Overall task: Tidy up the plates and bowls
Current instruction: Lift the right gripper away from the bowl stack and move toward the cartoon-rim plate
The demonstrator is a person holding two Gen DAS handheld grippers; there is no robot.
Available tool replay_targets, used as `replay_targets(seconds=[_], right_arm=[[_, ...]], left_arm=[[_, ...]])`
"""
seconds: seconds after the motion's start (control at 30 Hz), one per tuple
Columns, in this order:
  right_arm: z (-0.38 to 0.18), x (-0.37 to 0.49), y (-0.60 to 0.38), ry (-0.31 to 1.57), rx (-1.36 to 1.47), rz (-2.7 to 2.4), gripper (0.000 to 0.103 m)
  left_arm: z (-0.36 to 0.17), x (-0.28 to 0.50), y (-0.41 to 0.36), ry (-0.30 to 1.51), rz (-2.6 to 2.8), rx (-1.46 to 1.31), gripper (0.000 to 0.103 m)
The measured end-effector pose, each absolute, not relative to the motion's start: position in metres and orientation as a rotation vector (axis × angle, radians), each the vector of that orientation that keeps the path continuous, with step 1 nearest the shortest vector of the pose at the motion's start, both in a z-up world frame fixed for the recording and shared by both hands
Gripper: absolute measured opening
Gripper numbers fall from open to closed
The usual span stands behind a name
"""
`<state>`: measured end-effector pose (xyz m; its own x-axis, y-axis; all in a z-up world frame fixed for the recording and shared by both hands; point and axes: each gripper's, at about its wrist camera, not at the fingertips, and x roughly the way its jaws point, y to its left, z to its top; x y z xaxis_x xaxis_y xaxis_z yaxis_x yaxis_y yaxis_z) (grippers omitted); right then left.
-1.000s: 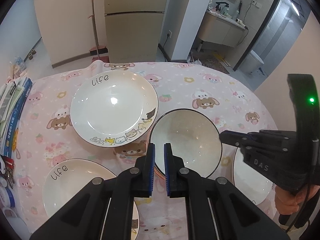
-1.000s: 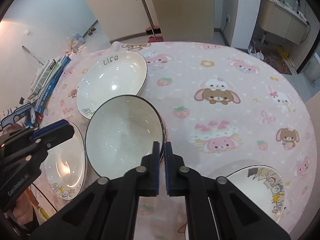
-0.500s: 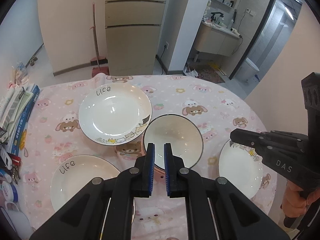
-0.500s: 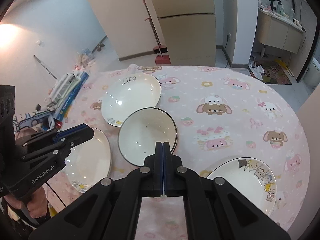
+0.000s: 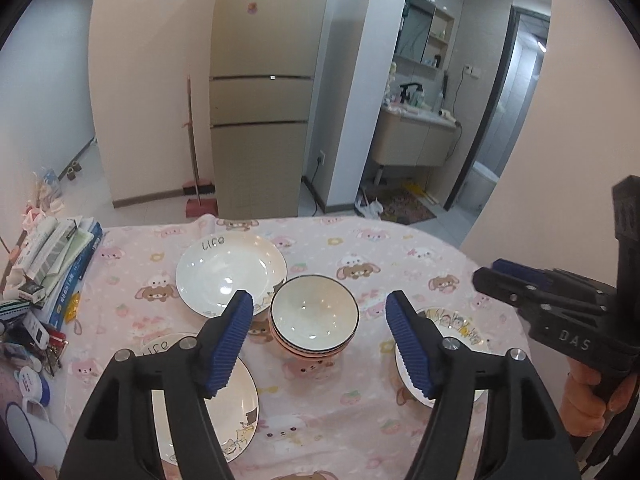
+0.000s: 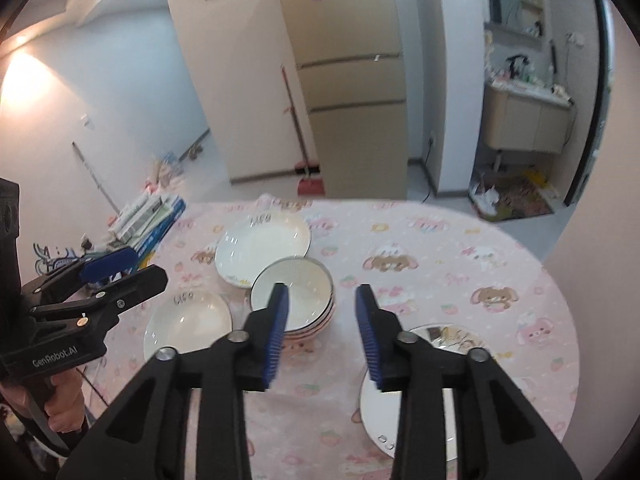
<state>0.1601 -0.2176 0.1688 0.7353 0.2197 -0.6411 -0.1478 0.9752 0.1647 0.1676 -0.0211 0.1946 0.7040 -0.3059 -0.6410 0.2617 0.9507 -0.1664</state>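
A stack of white, dark-rimmed bowls [image 5: 314,316] [image 6: 294,300] stands mid-table on the pink cartoon cloth. One "life" plate [image 5: 230,270] [image 6: 262,240] lies behind it to the left. A second "life" plate [image 5: 236,400] [image 6: 188,322] lies near left, and a cat-print plate [image 5: 460,328] [image 6: 452,338] lies right. My left gripper [image 5: 319,300] [image 6: 146,266] hovers well above the bowls, jaws opening, nothing held. My right gripper [image 6: 322,292] [image 5: 486,272] also hangs above the table, jaws opening and empty. The fingers hide parts of the near plates.
Books and packets [image 5: 60,264] are piled at the table's left edge, with keys and enamel mugs [image 5: 28,384] nearer me. The round table's [image 6: 500,240] right and far cloth is bare. Beyond stand a fridge [image 5: 260,140] and a broom.
Both grippers have risen and pulled back from the bowl stack, so the table looks smaller and lower. Both pairs of jaws went from shut to open.
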Motion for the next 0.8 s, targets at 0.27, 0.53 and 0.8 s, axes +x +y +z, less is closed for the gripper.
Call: replay_targets(seconds=[0.27,0.53,0.8], right_arm=[[0.193,0.105,-0.234,0.535,0.093,0.112,0.057],[0.198,0.066,-0.236,0.447,0.056,0.179,0.067],[0.186,0.024,-0.234,0.381,0.021,0.122,0.074]], left_arm=[[0.223,0.116,-0.017,0.513,-0.298,-0.031,0.086],[0.234,0.076,-0.015,0.402,-0.252,-0.019,0.094],[0.22,0.048,-0.022,0.354,-0.274,-0.017,0.103]])
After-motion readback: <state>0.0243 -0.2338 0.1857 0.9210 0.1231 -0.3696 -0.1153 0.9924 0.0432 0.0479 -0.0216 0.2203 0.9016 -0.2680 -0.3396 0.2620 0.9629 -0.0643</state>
